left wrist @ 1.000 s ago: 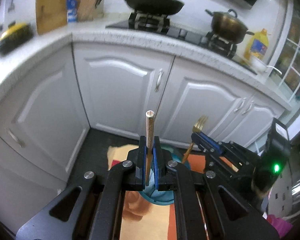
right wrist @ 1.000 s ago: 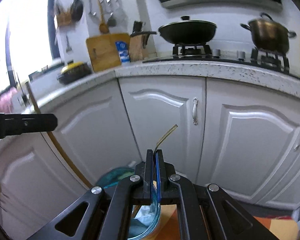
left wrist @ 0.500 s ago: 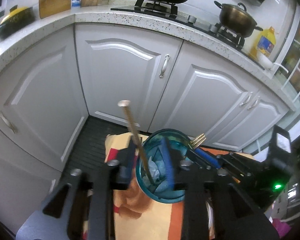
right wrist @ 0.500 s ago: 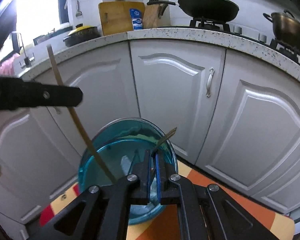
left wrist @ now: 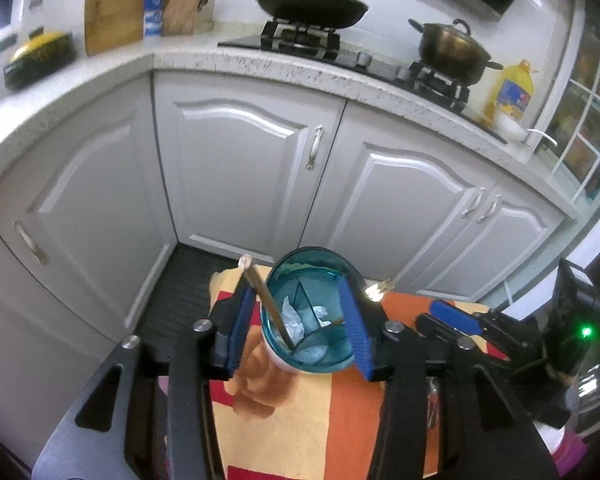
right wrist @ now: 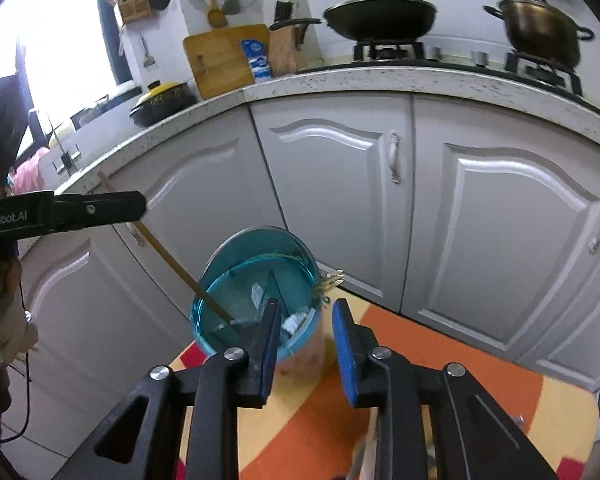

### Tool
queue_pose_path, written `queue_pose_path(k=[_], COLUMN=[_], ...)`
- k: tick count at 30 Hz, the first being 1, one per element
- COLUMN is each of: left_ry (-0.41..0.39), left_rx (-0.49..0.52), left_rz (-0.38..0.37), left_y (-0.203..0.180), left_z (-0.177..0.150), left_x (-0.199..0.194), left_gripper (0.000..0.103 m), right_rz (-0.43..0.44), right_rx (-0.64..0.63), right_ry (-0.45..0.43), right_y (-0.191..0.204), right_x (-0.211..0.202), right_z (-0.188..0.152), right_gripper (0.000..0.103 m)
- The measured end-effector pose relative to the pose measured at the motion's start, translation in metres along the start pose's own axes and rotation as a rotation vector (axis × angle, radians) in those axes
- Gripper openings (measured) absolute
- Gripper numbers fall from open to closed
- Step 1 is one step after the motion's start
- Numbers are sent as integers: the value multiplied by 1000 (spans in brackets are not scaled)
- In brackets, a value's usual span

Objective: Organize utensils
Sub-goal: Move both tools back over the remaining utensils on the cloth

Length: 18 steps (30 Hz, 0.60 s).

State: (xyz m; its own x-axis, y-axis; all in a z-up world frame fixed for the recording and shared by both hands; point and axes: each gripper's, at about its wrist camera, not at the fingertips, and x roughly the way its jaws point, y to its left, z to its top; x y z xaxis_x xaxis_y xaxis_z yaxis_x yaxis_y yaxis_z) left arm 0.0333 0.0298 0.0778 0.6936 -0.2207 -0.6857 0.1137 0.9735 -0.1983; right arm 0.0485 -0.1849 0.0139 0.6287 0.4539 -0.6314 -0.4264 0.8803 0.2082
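Desk (left wrist: 312,420) with the orange-yellow cloth is carrying the blue divided holder (left wrist: 312,354), near the white cabinets (left wrist: 240,168). Release step is under way, by my read: both utensils are already sitting in the holder. Left gripper (left wrist: 298,328) fingers are spreading wide either side of the holder, pinching nothing; the wooden chopstick (left wrist: 266,304) is leaning free in a left compartment. Right gripper (right wrist: 305,340) fingers are opening too, nothing between the pads; the gold fork (right wrist: 330,280) is resting tines-up against the holder's right rim. Next move likely calls for backing both grippers off cleanly, without clipping either handle or nudging the holder.
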Motion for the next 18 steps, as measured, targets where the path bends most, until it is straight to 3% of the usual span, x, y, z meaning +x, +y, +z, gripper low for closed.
queue_pose_path(k=[3,18], left_ry=[-36,-32], left_rx=[19,135], left_rz=[-9,-20], left_y=[-11,-86], left_z=[-6,-48], left_x=[-12,-10], left_gripper=[66,66], right_rz=[-17,-112], right_rx=[28,85], right_ry=[-9,-8], right_y=[-9,-30], right_x=[-21,-86], right_z=[-7,-50], right_gripper=[27,34])
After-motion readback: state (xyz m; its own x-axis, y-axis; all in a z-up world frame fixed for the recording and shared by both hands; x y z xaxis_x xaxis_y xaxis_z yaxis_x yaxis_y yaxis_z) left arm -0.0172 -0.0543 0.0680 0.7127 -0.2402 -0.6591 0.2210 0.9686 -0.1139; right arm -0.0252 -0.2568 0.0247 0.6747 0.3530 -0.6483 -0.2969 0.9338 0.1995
